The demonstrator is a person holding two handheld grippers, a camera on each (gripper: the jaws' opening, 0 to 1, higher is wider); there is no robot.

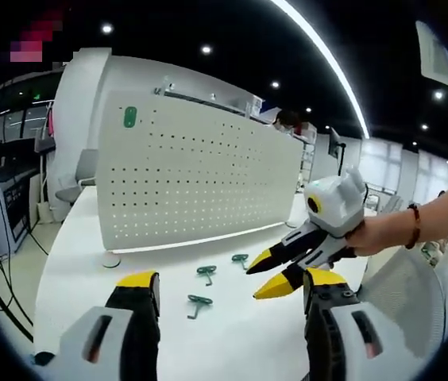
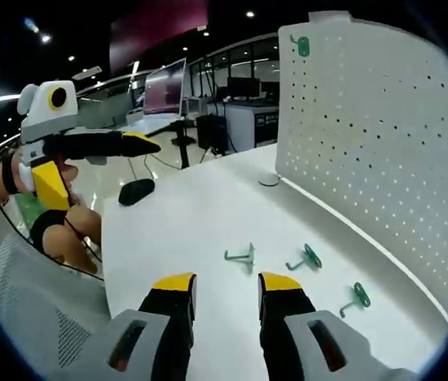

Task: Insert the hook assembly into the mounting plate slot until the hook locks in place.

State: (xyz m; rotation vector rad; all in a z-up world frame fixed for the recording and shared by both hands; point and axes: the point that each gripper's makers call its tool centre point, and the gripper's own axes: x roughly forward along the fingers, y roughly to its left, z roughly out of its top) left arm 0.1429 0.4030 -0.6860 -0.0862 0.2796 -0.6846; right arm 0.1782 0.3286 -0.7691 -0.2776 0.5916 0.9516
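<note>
A white perforated mounting plate (image 1: 200, 175) (image 2: 383, 143) stands upright on the white table (image 1: 232, 333) (image 2: 176, 230). One green hook (image 1: 129, 117) (image 2: 303, 46) sits high on its face. Three loose green hooks lie on the table in front of it (image 1: 206, 272) (image 1: 240, 259) (image 1: 198, 302), seen again as hooks (image 2: 242, 255) (image 2: 307, 257) (image 2: 357, 297). My left gripper (image 1: 232, 279) (image 2: 95, 163) is open and holds nothing, back from the hooks. My right gripper (image 2: 226, 282) (image 1: 261, 278), held by a hand, is open just right of the hooks, above the table.
A black mouse (image 2: 136, 190) lies near the table's far edge. A round foot (image 2: 269, 180) (image 1: 111, 260) sits at the plate's end. Desks with monitors (image 2: 164, 87) stand beyond. A mesh chair back (image 1: 403, 294) (image 2: 33, 294) is close to the person.
</note>
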